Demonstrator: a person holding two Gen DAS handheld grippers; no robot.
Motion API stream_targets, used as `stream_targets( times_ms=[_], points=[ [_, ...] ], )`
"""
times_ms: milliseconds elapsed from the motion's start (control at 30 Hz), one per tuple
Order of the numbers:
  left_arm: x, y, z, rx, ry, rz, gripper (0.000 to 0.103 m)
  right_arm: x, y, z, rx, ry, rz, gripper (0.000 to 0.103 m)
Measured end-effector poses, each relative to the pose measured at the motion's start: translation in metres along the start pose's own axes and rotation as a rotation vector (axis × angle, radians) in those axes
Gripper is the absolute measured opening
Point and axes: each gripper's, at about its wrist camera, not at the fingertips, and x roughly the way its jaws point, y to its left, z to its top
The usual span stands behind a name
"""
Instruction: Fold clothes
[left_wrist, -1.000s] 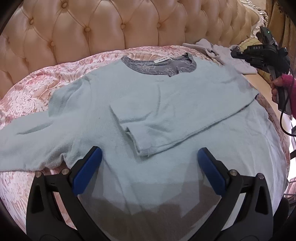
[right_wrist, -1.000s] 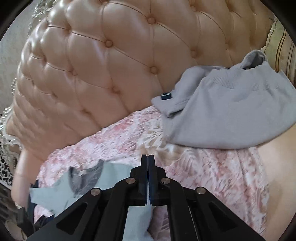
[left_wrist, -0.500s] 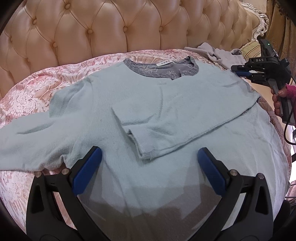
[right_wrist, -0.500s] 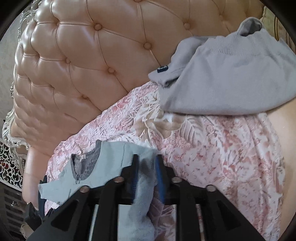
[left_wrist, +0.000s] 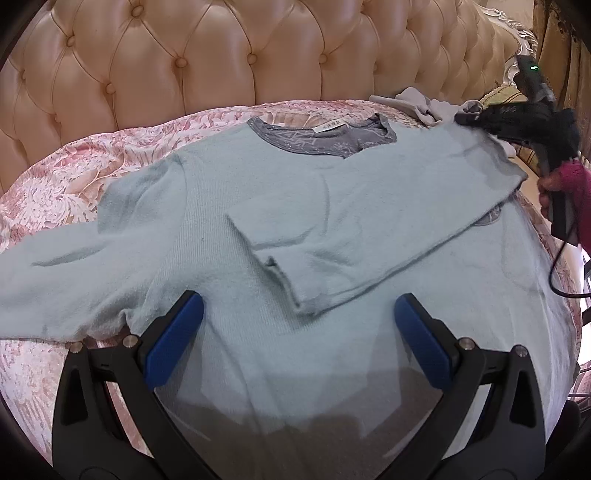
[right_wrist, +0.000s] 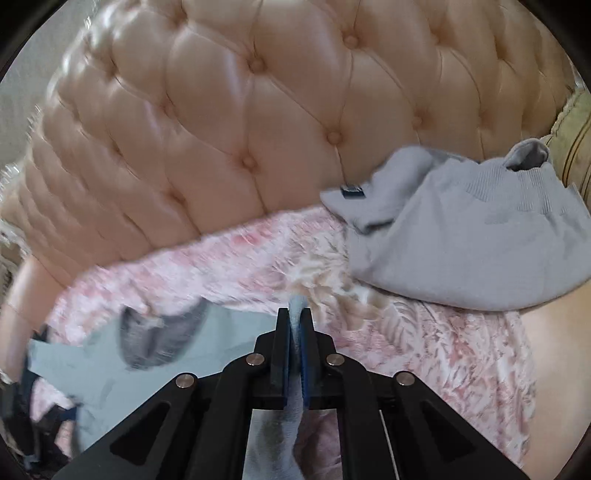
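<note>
A light blue sweater with a grey collar lies flat on the bed. One sleeve is folded across its chest, and the other sleeve stretches out to the left. My left gripper hangs open above the sweater's lower part with nothing between its blue pads. My right gripper is at the sweater's far right shoulder. In the right wrist view the right gripper is shut on a ridge of the blue sweater fabric.
A tufted peach headboard rises behind the bed. A crumpled grey garment lies at the back right beside a striped pillow. Pink floral bedcover shows around the sweater. A hand in a pink sleeve holds the right gripper, with a cable hanging below.
The right gripper opened over the sweater's shoulder edge, then shut on the fabric, rolling and dropping slightly. The left gripper stayed still and open.
</note>
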Motion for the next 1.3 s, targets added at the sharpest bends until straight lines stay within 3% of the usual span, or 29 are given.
stream_targets(
  times_ms=[100, 133, 200, 233, 267, 433, 533, 600, 667, 733, 833, 933, 1033, 1100, 1233, 1300],
  points=[
    [0.000, -0.002, 0.000, -0.002, 0.000, 0.002, 0.103, 0.031, -0.004, -0.008, -0.028, 0.117, -0.059, 0.005],
    [0.000, -0.002, 0.000, -0.002, 0.000, 0.004, 0.103, 0.027, -0.005, -0.008, -0.017, 0.093, -0.052, 0.010],
    [0.000, -0.002, 0.000, -0.002, 0.000, 0.004, 0.103, 0.015, -0.011, -0.007, 0.044, 0.091, -0.060, 0.027],
    [0.000, -0.002, 0.000, -0.003, -0.001, 0.005, 0.103, 0.008, -0.014, -0.007, 0.073, 0.086, -0.062, 0.042],
    [0.000, -0.002, 0.000, -0.004, -0.001, 0.004, 0.103, -0.002, -0.016, -0.007, 0.097, 0.074, -0.066, 0.048],
    [0.001, -0.002, 0.000, -0.005, -0.001, 0.005, 0.103, -0.077, 0.016, -0.030, 0.009, -0.096, 0.004, 0.048],
    [0.001, -0.002, 0.000, -0.005, -0.001, 0.006, 0.103, -0.089, 0.029, -0.054, -0.004, -0.060, 0.125, 0.047],
    [0.001, -0.002, 0.000, -0.005, -0.001, 0.007, 0.103, -0.080, 0.029, -0.068, 0.014, -0.006, 0.159, 0.047],
    [0.001, -0.002, 0.000, -0.006, -0.001, 0.008, 0.103, -0.065, 0.022, -0.079, 0.063, 0.047, 0.170, 0.046],
    [0.001, -0.002, 0.000, -0.006, 0.000, 0.008, 0.103, -0.056, 0.004, -0.091, 0.150, 0.062, 0.174, 0.038],
    [0.001, -0.003, 0.000, -0.006, 0.000, 0.009, 0.103, -0.064, -0.023, -0.098, 0.354, 0.018, 0.291, 0.040],
    [0.001, -0.002, 0.000, -0.006, 0.000, 0.007, 0.103, -0.086, -0.016, -0.098, 0.355, -0.029, 0.304, 0.042],
    [0.001, -0.002, 0.000, -0.006, -0.002, 0.008, 0.103, -0.092, -0.001, -0.102, 0.283, 0.005, 0.308, 0.050],
    [0.001, -0.002, 0.001, -0.006, 0.000, 0.009, 0.103, -0.075, 0.001, -0.107, 0.247, 0.076, 0.255, 0.051],
    [0.002, -0.002, 0.001, -0.007, 0.001, 0.007, 0.103, -0.080, -0.001, -0.109, 0.307, 0.062, 0.261, 0.052],
    [0.002, -0.002, 0.000, -0.008, -0.001, 0.006, 0.103, -0.096, 0.012, -0.114, 0.272, 0.043, 0.266, 0.053]
  ],
)
